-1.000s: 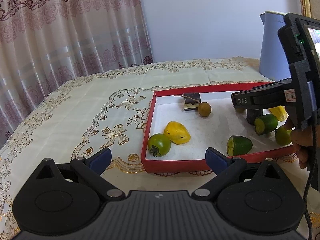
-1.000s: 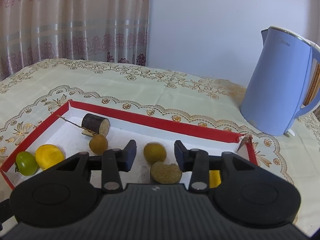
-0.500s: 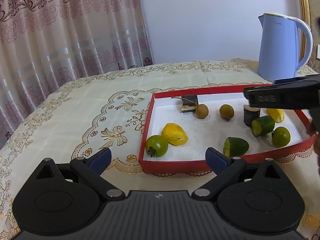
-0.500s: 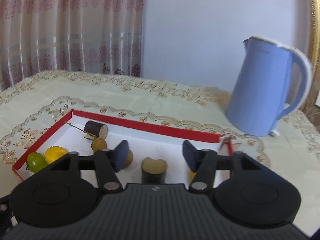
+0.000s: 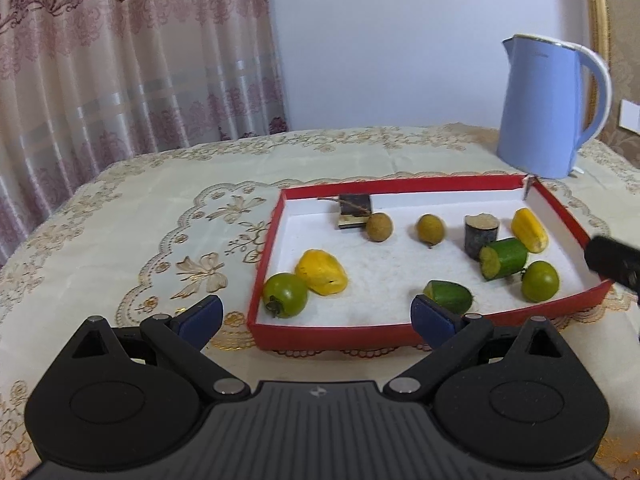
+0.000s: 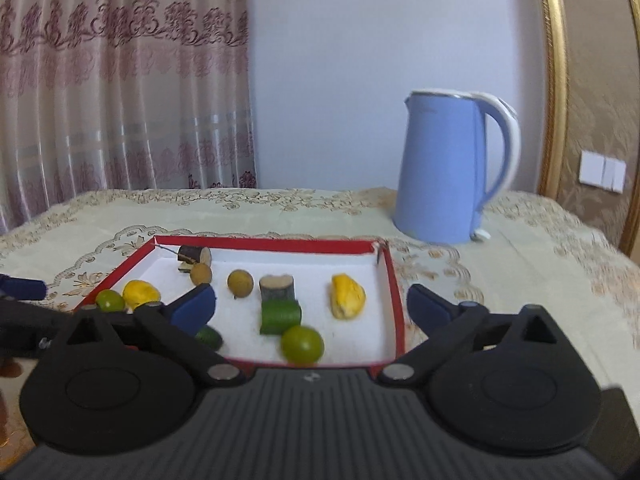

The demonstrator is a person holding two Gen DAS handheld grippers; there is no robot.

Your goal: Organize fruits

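The right gripper point(image 6: 310, 304) is shown with its jaws opening to full spread and nothing between them, set back at the tray's near rim; the left gripper point(image 5: 316, 316) is likewise released and empty, held before the tray's 6 o'clock edge. The blue kettle point(image 5: 548, 108) is seen well apart from the tray, at about 1 o'clock of it in the left wrist view, so that side is judged the least free for sweeping moves. The red-walled tray point(image 5: 332, 336) is laid on the embroidered tablecloth point(image 5: 140, 216), with broad bare cloth toward 9 o'clock. All fruits are kept inside the tray, whose low wall must be cleared on entry. Like pieces appear to be paired: a yellow piece point(image 5: 321, 272) beside a green tomato point(image 5: 285, 295) at 7 o'clock; a second yellow piece point(image 5: 530, 230), a cut cucumber point(image 5: 504, 258) and a second green tomato point(image 5: 540, 281) clustered at 3 o'clock. A dark log section point(image 5: 481, 232) touches the cucumber; another point(image 5: 354, 210) lies at 11 o'clock. A cucumber end point(image 5: 450, 296) rests at 6 o'clock. Two brown longans point(image 5: 379, 227) stand near centre, with open white floor around them.
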